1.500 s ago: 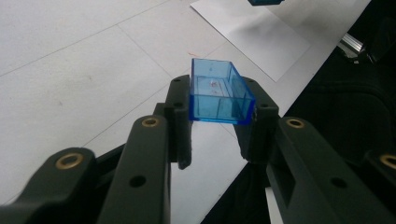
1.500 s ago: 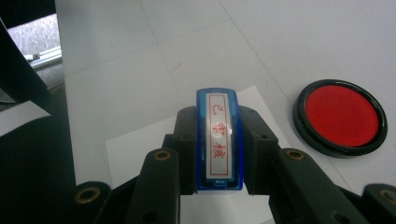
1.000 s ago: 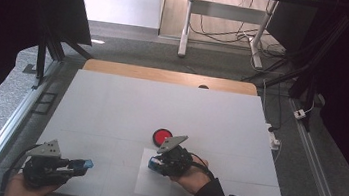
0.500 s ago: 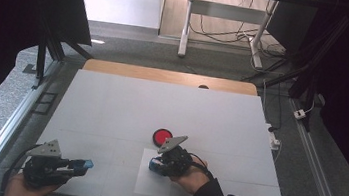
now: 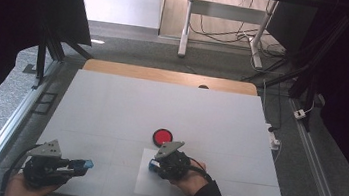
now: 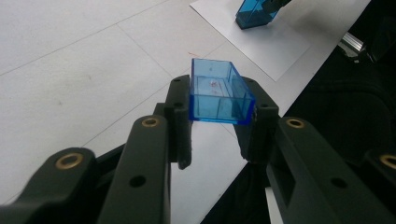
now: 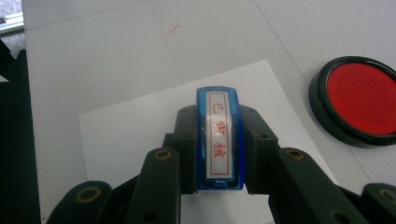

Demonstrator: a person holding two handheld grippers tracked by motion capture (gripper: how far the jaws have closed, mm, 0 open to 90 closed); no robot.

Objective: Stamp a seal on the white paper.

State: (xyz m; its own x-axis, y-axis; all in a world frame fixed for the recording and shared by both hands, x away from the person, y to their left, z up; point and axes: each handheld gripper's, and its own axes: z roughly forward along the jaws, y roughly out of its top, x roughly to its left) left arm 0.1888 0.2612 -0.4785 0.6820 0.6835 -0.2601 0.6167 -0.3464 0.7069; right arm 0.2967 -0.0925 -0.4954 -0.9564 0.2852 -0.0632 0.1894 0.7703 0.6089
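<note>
White tabletop (image 5: 110, 110) fills most of the high view, with a wooden strip along its far edge, dark curtains at the sides and a grey floor with cables beyond. At the near edge a white sheet of paper (image 5: 144, 187) lies flat, and just beyond it sits a round ink pad (image 5: 162, 137), black-rimmed with a red face, open and unlidded. The right gripper (image 5: 156, 165) is clamped on a blue stamp (image 7: 218, 140), its two black jaws pressing the long narrow sides, and holds it over the paper with the ink pad near it. The stamp's upper face carries a white label in a red frame with red Chinese characters, which read roughly as 已审核; no brand name can be made out. The left gripper (image 5: 84, 164), at the near left corner of the table and well apart from the paper, is clamped on a blue cap (image 6: 219, 92), a clear hollow box with its open side turned away. Both pieces look like light, stiff, smooth plastic, likely slippery under hard pads, and the thin-walled cap could crack if squeezed hard, so the flat long sides seem the best places to grip. The inked face is best kept untouched.
</note>
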